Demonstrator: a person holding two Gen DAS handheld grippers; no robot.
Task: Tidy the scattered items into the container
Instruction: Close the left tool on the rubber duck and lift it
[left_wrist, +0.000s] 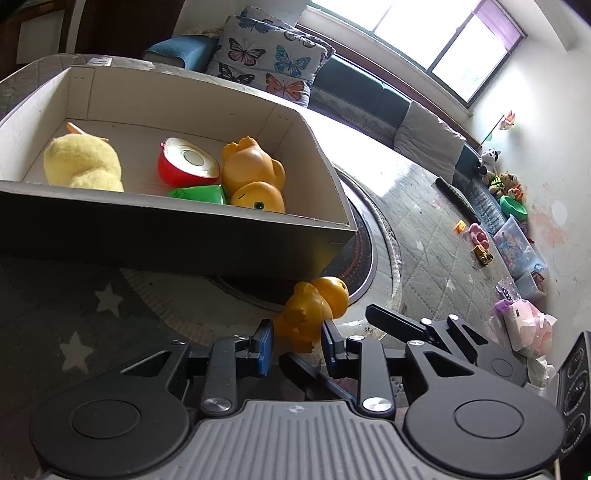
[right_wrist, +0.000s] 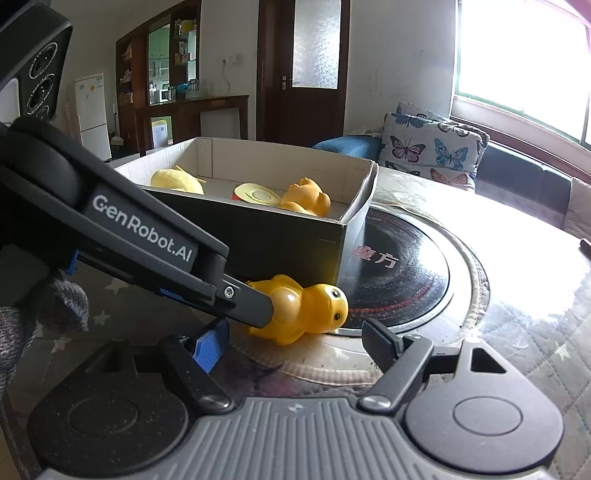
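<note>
An orange rubber duck (left_wrist: 314, 310) lies on its side on the table, just in front of the cardboard box (left_wrist: 147, 236). My left gripper (left_wrist: 297, 338) is open, its blue pads on either side of the duck's lower body. In the right wrist view one left finger (right_wrist: 255, 306) lies across the duck (right_wrist: 314, 306). My right gripper (right_wrist: 295, 343) is open and empty, a little short of the duck. In the box (right_wrist: 277, 240) lie a yellow plush (left_wrist: 83, 162), a red apple half (left_wrist: 188, 166), a green piece (left_wrist: 199, 194) and a second orange duck (left_wrist: 255, 177).
A round black hob plate (right_wrist: 399, 273) is set into the table to the right of the box. A gloved hand (right_wrist: 37, 321) is at the left. Butterfly cushions (right_wrist: 432, 147) lie on a bench behind. Toys and bins (left_wrist: 517, 243) line the far wall.
</note>
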